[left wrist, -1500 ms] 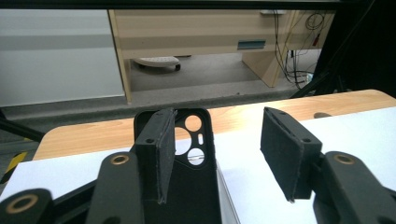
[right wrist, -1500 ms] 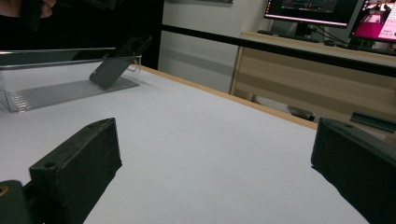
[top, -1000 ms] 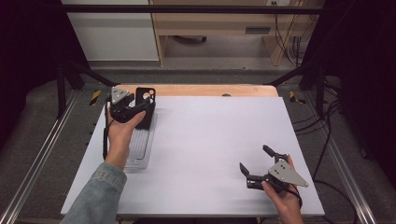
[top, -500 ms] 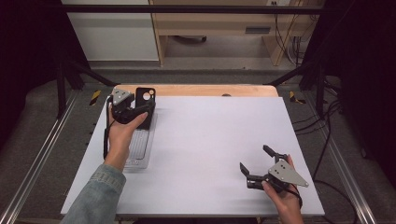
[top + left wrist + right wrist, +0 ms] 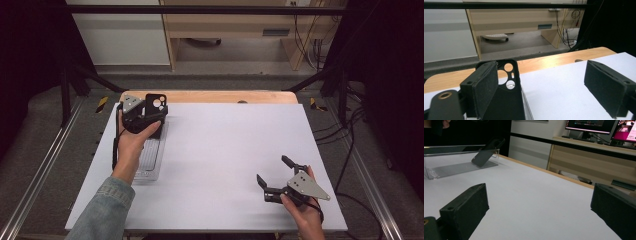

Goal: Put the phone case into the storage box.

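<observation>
White sheet over a wooden table, both tongs spread, a phone case leaning in a clear tray.

Left tongs have just been opening and now stand released: in the left gripper view the case sits just behind the left-hand jaw, not between the pads, its camera cut-outs toward the far edge. The case rests tilted against the tray's far end, as the right gripper view shows inside the tray. Right tongs lie well apart at the near right corner, jaws wide with only bare sheet between them. Beyond the table edge stand a pale desk, hanging cables and, in the right gripper view, lit monitors.
</observation>
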`<state>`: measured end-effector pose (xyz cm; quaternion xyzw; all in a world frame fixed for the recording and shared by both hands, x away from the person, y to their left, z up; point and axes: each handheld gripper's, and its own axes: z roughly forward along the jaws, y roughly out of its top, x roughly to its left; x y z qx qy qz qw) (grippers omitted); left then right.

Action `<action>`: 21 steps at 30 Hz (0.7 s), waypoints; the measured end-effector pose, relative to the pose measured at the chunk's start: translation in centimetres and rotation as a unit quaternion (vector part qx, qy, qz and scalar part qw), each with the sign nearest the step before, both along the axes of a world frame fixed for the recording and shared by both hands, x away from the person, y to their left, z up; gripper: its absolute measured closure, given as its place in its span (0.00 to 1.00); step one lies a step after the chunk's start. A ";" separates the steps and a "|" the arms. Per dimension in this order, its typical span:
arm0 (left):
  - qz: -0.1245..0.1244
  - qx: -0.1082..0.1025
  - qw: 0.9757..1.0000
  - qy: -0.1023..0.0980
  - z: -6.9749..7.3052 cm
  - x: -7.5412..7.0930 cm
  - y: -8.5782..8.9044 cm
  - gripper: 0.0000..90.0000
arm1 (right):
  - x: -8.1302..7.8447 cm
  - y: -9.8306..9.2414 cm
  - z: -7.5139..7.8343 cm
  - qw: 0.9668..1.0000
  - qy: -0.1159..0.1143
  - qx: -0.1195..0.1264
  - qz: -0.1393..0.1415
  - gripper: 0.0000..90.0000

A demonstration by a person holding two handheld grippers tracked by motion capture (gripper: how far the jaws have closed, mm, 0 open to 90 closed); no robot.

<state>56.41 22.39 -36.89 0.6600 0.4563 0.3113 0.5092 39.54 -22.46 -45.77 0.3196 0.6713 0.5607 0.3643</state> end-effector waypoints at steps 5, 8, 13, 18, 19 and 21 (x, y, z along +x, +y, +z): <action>-0.008 -0.006 1.000 -0.003 0.1 -0.2 -0.2 0.10 | 0.0 0.0 0.0 1.000 0.000 0.001 0.000 0.02; -0.014 -0.011 1.000 -0.002 0.2 -0.2 -0.4 0.08 | 0.0 0.0 0.0 1.000 0.000 0.001 -0.001 0.02; -0.024 -0.018 1.000 -0.005 0.3 -0.2 -0.7 0.05 | 0.0 0.0 0.0 1.000 0.000 0.000 0.000 0.02; -0.039 -0.023 0.999 -0.006 0.3 -0.3 -1.0 0.02 | 0.0 0.0 0.0 1.000 0.000 0.000 -0.001 0.02; -0.041 -0.024 0.999 -0.006 0.3 -0.3 -1.1 0.02 | 0.0 0.0 0.0 1.000 0.001 0.000 -0.001 0.02; -0.045 -0.025 0.999 -0.007 0.4 -0.4 -1.2 0.02 | 0.0 0.0 0.0 1.000 0.001 0.000 0.000 0.02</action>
